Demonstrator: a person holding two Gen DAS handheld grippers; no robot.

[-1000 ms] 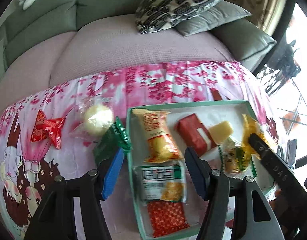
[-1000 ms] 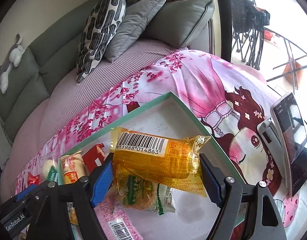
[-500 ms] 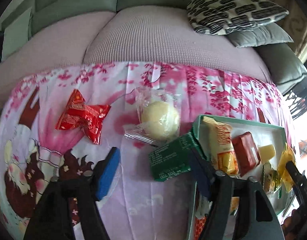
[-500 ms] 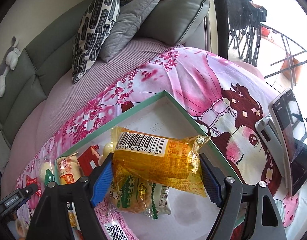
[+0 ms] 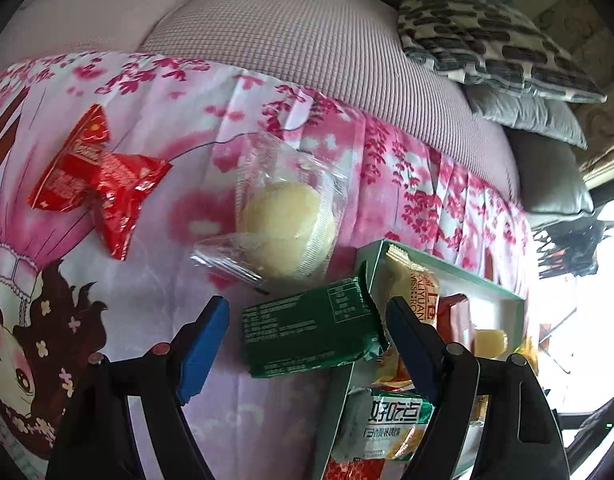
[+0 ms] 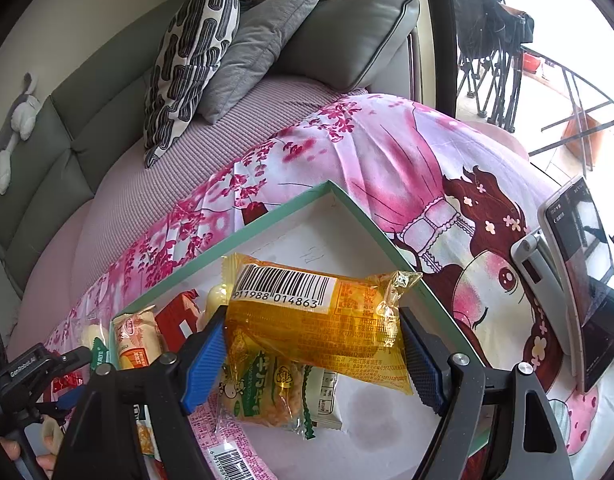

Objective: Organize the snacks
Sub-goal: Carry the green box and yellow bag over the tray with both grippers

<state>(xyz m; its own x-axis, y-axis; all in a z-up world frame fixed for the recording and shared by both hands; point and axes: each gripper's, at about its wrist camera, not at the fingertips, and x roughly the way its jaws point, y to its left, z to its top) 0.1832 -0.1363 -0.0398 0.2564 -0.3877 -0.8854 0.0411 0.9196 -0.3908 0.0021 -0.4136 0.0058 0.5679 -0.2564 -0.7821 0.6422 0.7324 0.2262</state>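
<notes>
Snacks half sorted on the sofa: one packet gripped over the tray, another framed by opening jaws.

Grey-green sofa (image 6: pixel 59 128), its seat under a pink cartoon-print blanket (image 5: pixel 155 320); cushions piled at the far end. On the blanket a green-rimmed tray (image 6: pixel 267 222) holding several packets. Right gripper (image 6: pixel 313 360) hangs above the tray, jaws clenched on the ends of a yellow barcode packet (image 6: pixel 315 328); a green-and-white snack bag (image 6: pixel 263 396) lies on the tray floor below it. Left gripper (image 5: pixel 307 332), jaws opening, straddles a dark green packet (image 5: pixel 311 330) that leans across the tray's rim, half on the blanket; blue pads stand clear of it. Just beyond, a round pale bun in clear wrap (image 5: pixel 285 228); well to its left, a red foil snack (image 5: pixel 95 184).
</notes>
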